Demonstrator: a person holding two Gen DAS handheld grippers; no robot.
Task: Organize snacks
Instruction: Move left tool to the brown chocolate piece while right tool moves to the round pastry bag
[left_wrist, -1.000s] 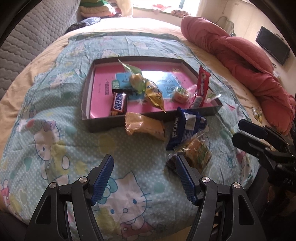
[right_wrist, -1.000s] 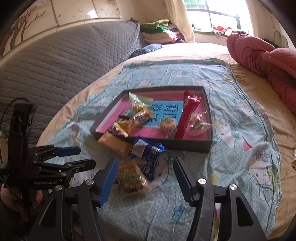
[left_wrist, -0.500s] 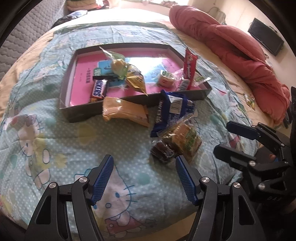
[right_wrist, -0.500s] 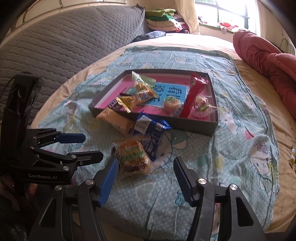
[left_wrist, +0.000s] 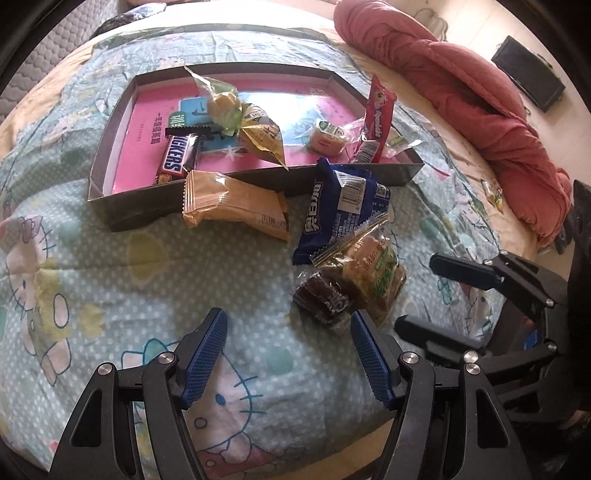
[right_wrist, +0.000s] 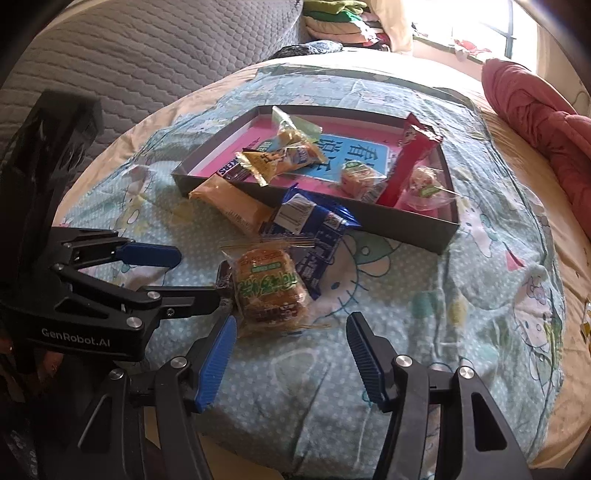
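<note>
On the bed's pale blue cartoon-cat blanket (left_wrist: 155, 280), a shallow grey cardboard tray with a pink floor (left_wrist: 122, 218) holds a brown chocolate bar (left_wrist: 177, 158), a yellow-green packet (left_wrist: 221, 107), a red stick packet (left_wrist: 375, 118) and a small round sweet (left_wrist: 327, 136). Against the tray's near edge lie an orange wafer packet (left_wrist: 232, 205), a dark blue biscuit packet (left_wrist: 343, 206), a clear-wrapped golden cake (right_wrist: 267, 288) and a dark brown sweet (left_wrist: 323, 299). The left gripper (left_wrist: 288, 332) and right gripper (right_wrist: 291, 336) hover half spread, gripping nothing.

Bed (left_wrist: 110, 295), cartoon blanket (right_wrist: 424, 295), snack tray (left_wrist: 110, 206)
</note>
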